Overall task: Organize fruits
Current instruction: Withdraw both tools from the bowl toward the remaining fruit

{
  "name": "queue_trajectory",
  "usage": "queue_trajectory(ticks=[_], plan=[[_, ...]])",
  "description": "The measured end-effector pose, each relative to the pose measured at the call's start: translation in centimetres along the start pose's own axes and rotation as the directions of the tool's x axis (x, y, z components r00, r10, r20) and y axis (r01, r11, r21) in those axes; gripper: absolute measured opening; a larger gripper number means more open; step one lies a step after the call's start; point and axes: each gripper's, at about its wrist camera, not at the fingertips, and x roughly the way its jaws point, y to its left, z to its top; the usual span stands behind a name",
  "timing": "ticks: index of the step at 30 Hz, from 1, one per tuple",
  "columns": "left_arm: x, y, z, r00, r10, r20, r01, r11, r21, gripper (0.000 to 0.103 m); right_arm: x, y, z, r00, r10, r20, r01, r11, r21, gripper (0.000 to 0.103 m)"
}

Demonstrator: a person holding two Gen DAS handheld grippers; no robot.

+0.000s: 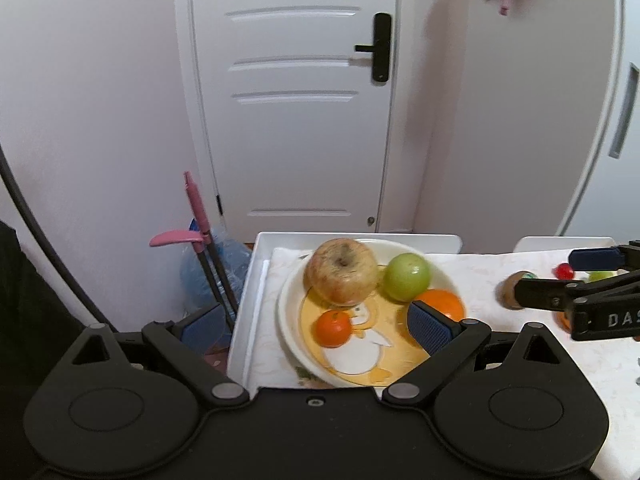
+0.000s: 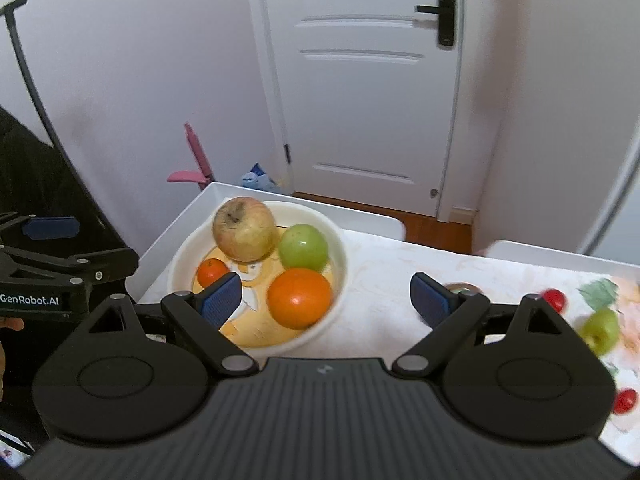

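A cream bowl with a duck picture holds a large yellow-red apple, a green apple, a large orange and a small mandarin. My left gripper is open and empty over the bowl's near left side. My right gripper is open and empty, just right of the bowl; it also shows in the left wrist view. On the cloth at the right lie a kiwi, a small green fruit and red cherry tomatoes.
The bowl stands on a white table with a patterned cloth. The table's left edge drops to the floor, where a pink-handled broom and a blue bag stand. A white door is behind.
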Motion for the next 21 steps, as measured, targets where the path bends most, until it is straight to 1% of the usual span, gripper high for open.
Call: queue_trajectory(ticks=[3,7,10,16,21], plan=[[-0.9,-1.4,0.2,0.999,-0.036,0.009,0.036,0.999,0.008,0.1,-2.3,-1.7,-0.4,0.999,-0.031,0.014,0.031,0.999,0.009,0.103],[-2.1,-4.3,0.6,0.998,-0.046,0.033,0.045,0.998,0.037,0.1,-5.1,-4.6,-1.1,0.996,-0.08,0.03,0.079,0.997,0.024,0.103],[-2.6,-6.4,0.7,0.997,-0.07,0.042,0.068,0.997,0.042,0.099,-6.6,-7.1,-1.8,0.993,-0.115,0.022,0.113,0.992,0.052,0.103],[-2.8,-11.4,1.0,0.991,-0.122,0.045,0.118,0.99,0.081,0.099,-8.6,-12.1,-4.0,0.983,-0.186,-0.004,0.185,0.978,0.093,0.103],[-2.3,-15.6,0.5,0.986,-0.157,0.055,0.15,0.982,0.117,0.099,-9.5,-16.2,-6.0,0.975,-0.22,-0.036,0.223,0.966,0.134,0.103]])
